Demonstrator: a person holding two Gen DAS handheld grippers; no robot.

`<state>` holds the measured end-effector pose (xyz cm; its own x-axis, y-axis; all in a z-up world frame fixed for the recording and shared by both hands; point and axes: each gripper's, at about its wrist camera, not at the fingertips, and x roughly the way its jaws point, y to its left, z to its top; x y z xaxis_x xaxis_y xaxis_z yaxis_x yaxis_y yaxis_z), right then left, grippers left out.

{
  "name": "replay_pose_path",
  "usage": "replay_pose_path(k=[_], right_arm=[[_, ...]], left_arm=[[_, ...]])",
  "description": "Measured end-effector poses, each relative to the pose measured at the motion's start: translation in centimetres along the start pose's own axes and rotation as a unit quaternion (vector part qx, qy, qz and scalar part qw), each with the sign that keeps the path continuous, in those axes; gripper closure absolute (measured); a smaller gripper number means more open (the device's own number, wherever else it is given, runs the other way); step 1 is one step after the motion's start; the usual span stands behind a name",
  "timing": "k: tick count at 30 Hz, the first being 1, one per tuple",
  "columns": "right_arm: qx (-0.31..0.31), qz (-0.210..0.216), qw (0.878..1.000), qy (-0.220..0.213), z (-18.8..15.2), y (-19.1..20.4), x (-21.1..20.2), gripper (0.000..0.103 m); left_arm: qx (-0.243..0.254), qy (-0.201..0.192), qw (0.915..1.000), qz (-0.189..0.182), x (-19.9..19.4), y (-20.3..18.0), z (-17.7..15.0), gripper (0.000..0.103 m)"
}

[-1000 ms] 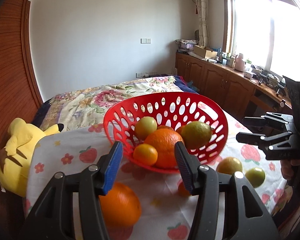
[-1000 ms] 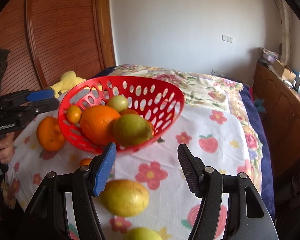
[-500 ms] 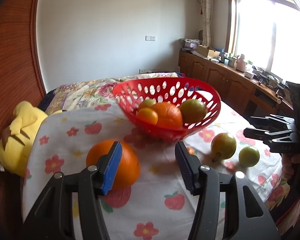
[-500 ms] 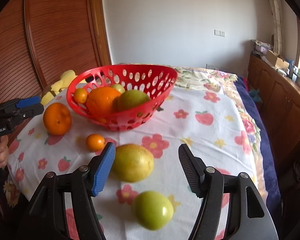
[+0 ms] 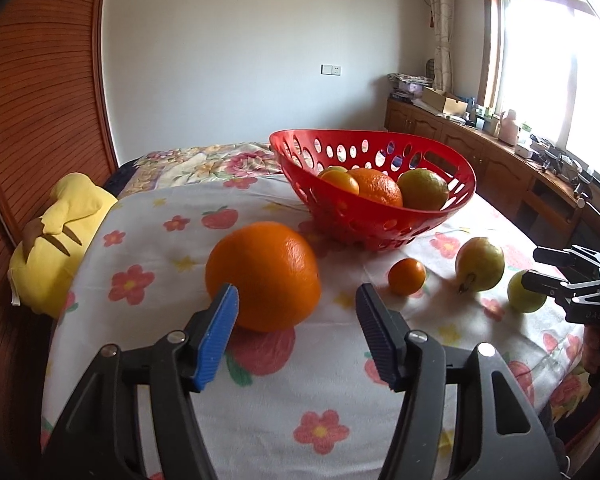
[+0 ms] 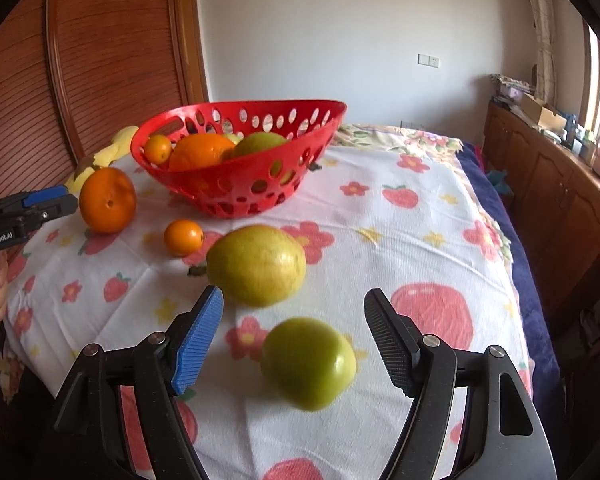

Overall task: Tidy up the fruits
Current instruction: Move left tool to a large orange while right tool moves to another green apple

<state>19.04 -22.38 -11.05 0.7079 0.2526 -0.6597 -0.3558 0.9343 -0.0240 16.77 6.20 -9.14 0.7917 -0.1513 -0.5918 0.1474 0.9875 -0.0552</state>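
A red perforated basket [image 5: 452, 204] [image 6: 236, 196] holds several oranges and greenish fruits on a flowered tablecloth. A big orange [image 5: 264, 276] [image 6: 107, 199] lies just ahead of my open left gripper [image 5: 296, 332], partly between its fingers. A small orange [image 5: 406, 276] [image 6: 183, 237], a yellow-green fruit [image 5: 480, 264] [image 6: 256, 264] and a green fruit [image 5: 526, 294] [image 6: 308, 362] lie loose on the cloth. My open right gripper [image 6: 294, 338] straddles the green fruit without touching it.
A yellow plush toy [image 5: 56, 236] lies at the table's left edge. A flowered bed [image 5: 204, 160] is behind the table. Wooden cabinets [image 5: 500, 160] run along the right wall under a window. A wooden panel wall [image 6: 112, 60] stands on the left.
Both grippers have pulled back and lowered away from the basket. The left now frames the big orange; the right now frames the green fruit. Both stayed open.
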Motion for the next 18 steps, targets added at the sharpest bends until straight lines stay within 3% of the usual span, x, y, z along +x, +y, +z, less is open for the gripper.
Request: replay_pose_path(k=[18], right_arm=[[-0.001,-0.018,1.000,0.015,-2.6,0.2,1.2,0.028]], left_arm=[[-0.017,-0.014,0.9997,-0.011,1.1,0.6,-3.0,0.040]])
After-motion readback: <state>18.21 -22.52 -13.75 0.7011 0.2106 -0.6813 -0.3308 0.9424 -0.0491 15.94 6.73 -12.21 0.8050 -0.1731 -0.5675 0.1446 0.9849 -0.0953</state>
